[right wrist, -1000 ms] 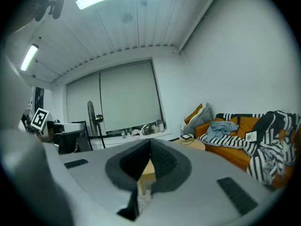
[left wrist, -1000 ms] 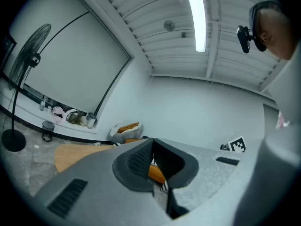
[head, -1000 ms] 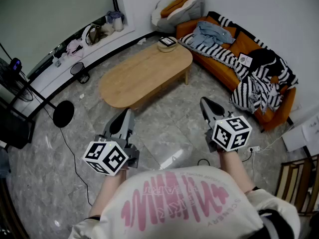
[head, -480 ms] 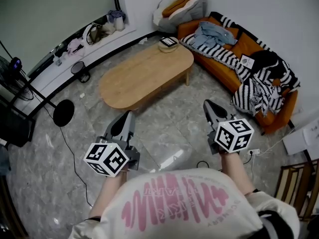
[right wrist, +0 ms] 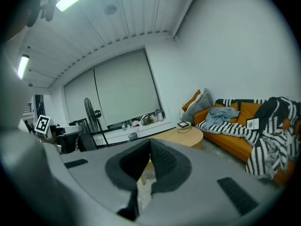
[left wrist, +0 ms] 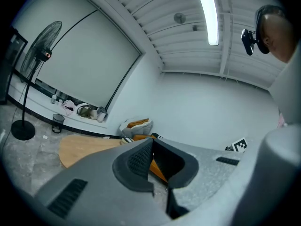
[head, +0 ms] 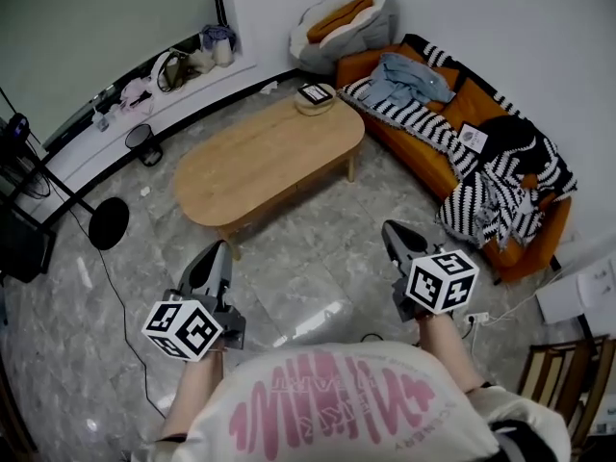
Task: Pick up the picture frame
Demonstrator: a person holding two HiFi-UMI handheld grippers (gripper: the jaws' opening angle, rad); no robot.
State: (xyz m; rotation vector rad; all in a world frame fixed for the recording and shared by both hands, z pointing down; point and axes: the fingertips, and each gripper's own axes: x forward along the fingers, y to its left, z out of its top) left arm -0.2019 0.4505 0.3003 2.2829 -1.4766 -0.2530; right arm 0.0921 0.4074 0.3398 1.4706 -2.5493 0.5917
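Picture frame (head: 315, 92) rests at the far end of the coffee table (head: 260, 157), well apart from the left gripper (head: 218, 250) and right gripper (head: 391, 229) in the head view. Left gripper view: jaws together, empty. Right gripper view: likewise closed (frame small, distant); arriving unopened would likely shove it off the edge.

Room was evenly bright — ceiling strip light (left wrist: 208, 13) blew out white in the left gripper view. Glare patch on the marble floor (head: 324, 313), soft shadows. Gripper views were fisheye with dark vignetted corners — left gripper (left wrist: 152, 147) and right gripper (right wrist: 150, 145) bodies looked soft, too near the lens.
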